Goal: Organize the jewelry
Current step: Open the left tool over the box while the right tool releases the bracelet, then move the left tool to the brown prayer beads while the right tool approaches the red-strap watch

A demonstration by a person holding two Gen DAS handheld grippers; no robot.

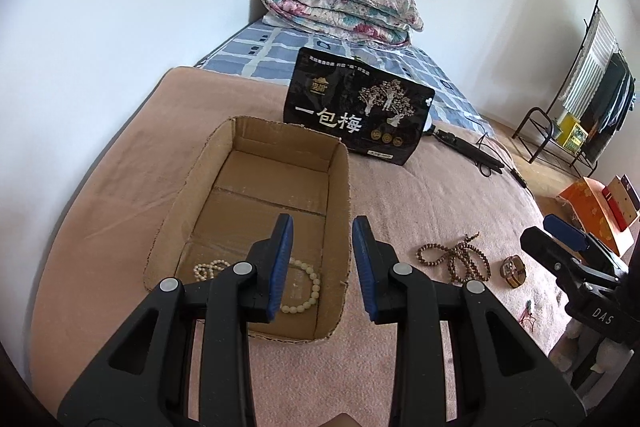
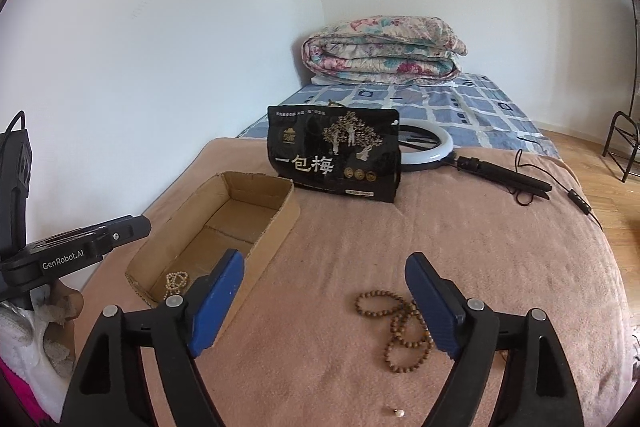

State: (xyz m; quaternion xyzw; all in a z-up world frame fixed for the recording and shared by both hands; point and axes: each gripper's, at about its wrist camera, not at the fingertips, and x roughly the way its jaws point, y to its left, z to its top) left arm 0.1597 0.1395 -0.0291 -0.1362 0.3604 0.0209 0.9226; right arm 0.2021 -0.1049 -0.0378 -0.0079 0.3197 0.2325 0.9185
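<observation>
The task looked partly done. A cardboard box (image 1: 256, 211) sat open on the pink blanket (image 1: 120, 187) covering the bed, and pale bead jewelry already lay at its near end: a cream bead bracelet (image 1: 308, 287) and a smaller pearl strand (image 1: 208, 269) beside it, the latter also visible from the right wrist view (image 2: 176, 281).

The left tongs (image 1: 322, 263) hung above the box's near right corner, spread apart and holding nothing. The right tongs (image 2: 324, 303) were spread wide too, empty, poised over the blanket just right of the box.

What seemed left lay outside the box. A long brown wooden bead strand (image 2: 394, 331) sat looped on the blanket, partly under the right tongs' right-hand finger. Farther right in the left wrist view lay a small brown-gold piece (image 1: 514, 269), possibly a ring or watch, and a thin reddish thread-like item (image 1: 528, 317); what either was could not be told. A tiny pearl stud (image 2: 397, 411) rested near the blanket's front edge.

By this layout, the pale items were sorted, and the wooden beads appeared the likeliest next pick for the right tongs.
</observation>
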